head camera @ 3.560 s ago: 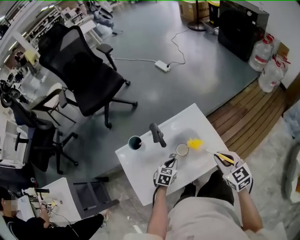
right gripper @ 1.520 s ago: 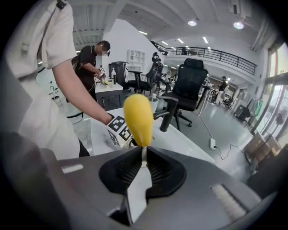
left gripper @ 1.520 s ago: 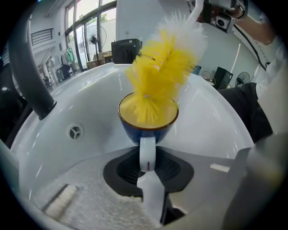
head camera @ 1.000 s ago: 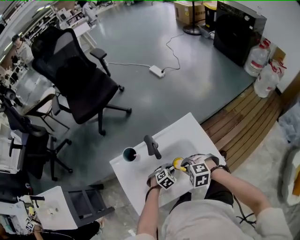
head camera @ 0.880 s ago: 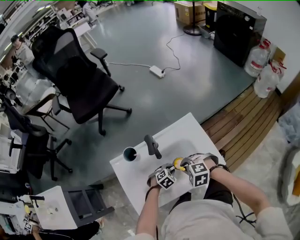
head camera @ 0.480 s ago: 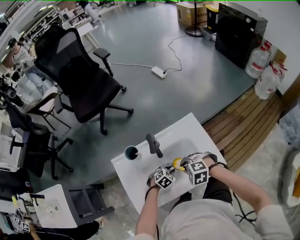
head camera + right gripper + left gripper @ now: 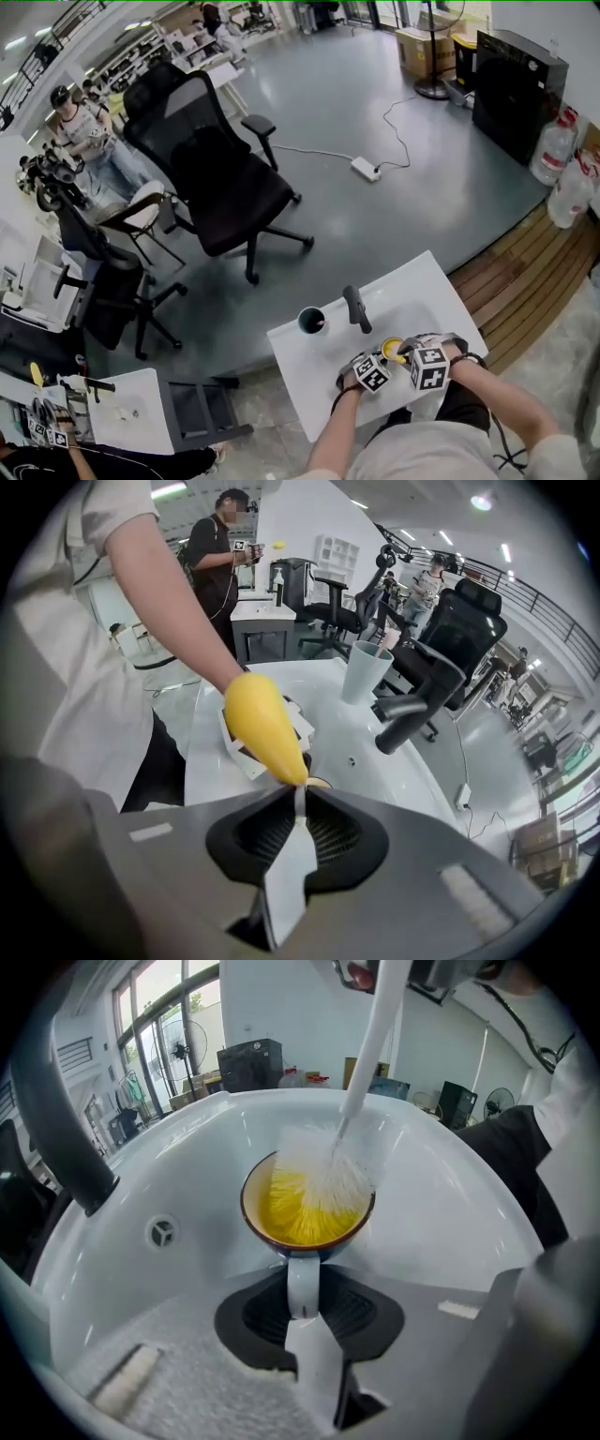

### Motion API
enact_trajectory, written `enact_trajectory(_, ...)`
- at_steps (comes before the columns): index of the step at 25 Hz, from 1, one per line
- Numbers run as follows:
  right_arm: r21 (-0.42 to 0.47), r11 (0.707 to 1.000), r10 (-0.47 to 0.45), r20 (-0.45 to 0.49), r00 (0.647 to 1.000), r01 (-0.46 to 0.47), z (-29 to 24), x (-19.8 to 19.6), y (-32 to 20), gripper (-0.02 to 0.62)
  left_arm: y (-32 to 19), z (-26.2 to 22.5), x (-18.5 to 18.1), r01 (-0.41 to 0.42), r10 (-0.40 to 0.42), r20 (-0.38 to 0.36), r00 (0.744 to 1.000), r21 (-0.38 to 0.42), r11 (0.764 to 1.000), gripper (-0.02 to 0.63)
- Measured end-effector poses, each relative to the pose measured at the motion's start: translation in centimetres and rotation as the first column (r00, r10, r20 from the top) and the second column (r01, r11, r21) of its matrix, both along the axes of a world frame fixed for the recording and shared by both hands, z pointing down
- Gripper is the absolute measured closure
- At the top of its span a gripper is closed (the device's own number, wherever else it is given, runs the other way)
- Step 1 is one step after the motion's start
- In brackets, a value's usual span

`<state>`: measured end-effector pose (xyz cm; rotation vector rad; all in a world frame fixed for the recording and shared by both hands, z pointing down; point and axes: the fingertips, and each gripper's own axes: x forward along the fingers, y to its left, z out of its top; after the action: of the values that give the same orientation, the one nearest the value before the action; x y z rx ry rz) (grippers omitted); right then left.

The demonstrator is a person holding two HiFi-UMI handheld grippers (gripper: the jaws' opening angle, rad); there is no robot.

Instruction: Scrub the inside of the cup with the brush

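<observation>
Over the white sink basin (image 7: 450, 1213) both hands tilt steeply down, side by side. The left gripper (image 7: 302, 1321) pinches the handle of the yellow-lined ceramic cup (image 7: 302, 1281). The right gripper (image 7: 298, 803) clamps the yellow-handled brush (image 7: 328, 1180), whose bristles sit inside the cup.

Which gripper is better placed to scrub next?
Right: the right gripper is shut on the brush, whose bristles sit inside the cup; the left gripper only holds the cup's handle.

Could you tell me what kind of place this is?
Probably an open office or lab, not a kitchen: black office chairs, water jugs by the wall, and a small freestanding white sink unit.
</observation>
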<state>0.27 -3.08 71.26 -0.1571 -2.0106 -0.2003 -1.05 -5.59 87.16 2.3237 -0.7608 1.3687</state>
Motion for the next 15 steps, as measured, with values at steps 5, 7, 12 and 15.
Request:
enact_trajectory(5,0.009,1.0,0.008,-0.001,1.0,-0.008,0.3,-0.2,-0.4,0.554,-0.3,-0.3,-0.6,0.017,-0.017,-0.002,1.0,0.029,0.999,0.551)
enact_trajectory(7,0.023,0.999,-0.023,-0.009,1.0,0.023,0.1,0.3,-0.2,0.555,0.0,-0.7,-0.4,-0.003,0.002,0.01,1.0,0.029,1.0,0.554)
enact_trajectory(12,0.142,0.959,-0.248,-0.011,0.969,0.247,-1.3,1.6,0.9,0.558,0.9,-3.0,-0.4,-0.155,0.149,0.094,0.984,0.06,0.986,0.555)
enact_trajectory(15,0.272,0.818,-0.502,-0.095,0.86,0.507,-2.5,3.1,2.2,0.557,1.0,-5.1,-1.5,-0.269,0.25,0.183,0.951,0.088,0.959,0.554)
